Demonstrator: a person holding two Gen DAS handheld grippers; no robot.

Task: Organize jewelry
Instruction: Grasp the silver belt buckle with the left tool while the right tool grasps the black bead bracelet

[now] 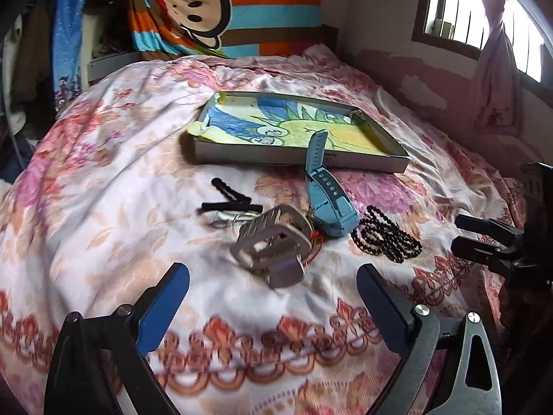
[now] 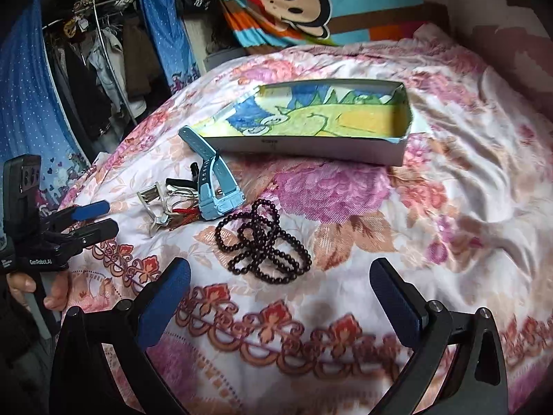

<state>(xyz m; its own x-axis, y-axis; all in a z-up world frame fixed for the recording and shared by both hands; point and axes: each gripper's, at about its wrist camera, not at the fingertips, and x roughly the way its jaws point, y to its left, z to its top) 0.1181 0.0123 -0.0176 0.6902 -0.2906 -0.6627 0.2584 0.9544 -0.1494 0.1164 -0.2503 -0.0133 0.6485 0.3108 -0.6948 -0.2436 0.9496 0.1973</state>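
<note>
A shallow cardboard box (image 1: 376,164) lined with a blue-and-green drawing lies on the floral bedspread (image 1: 121,159). In front of it sit a blue watch (image 1: 328,204), a silver metal watch band (image 1: 273,242), black hair clips (image 1: 228,200) and a coiled string of dark beads (image 1: 387,235). My left gripper (image 1: 273,297) is open just short of the silver band, holding nothing. My right gripper (image 2: 281,297) is open just short of the beads (image 2: 262,242), also holding nothing. The blue watch (image 2: 214,186) leans on the box (image 2: 311,148), with its strap pointing up.
The right gripper (image 1: 477,237) shows at the right edge of the left wrist view. A hand (image 2: 20,283) holds the left gripper (image 2: 96,220). A monkey-print blanket (image 1: 224,10) hangs behind, a window (image 1: 477,10) is at right, and a clothes rack (image 2: 96,69) is at left.
</note>
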